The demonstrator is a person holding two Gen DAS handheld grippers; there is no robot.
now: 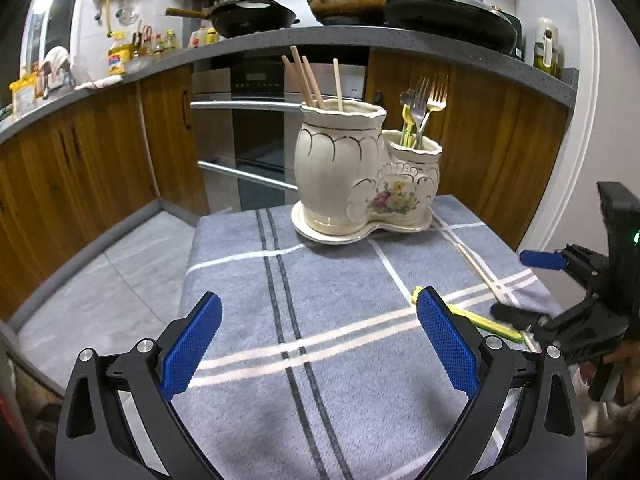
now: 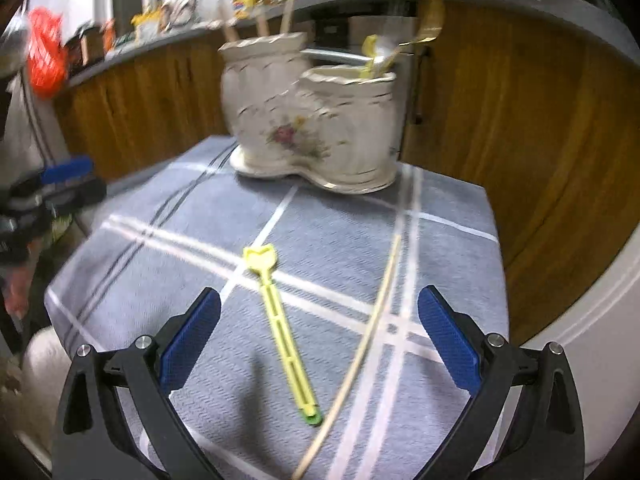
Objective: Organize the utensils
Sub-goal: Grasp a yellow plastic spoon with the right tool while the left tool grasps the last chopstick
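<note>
Lying flat: yellow fork (image 2: 280, 324), chopstick (image 2: 372, 332).

My right wrist view is smeared by motion, so the ceramic utensil holder (image 2: 312, 120), the utensils (image 2: 380, 56) standing in its smaller pot and my left tool (image 2: 60, 184) at the frame's left edge show only as soft shapes. In it the loose chopstick (image 2: 360, 352) runs off the bottom edge. In my left wrist view, my left tool's (image 1: 318, 344) right finger (image 1: 446, 344) hides part of the yellow plastic fork (image 1: 488, 324), my right tool (image 1: 532, 284) covers the chopstick's near end, and that tool's body is cut by the frame's right edge.
</note>
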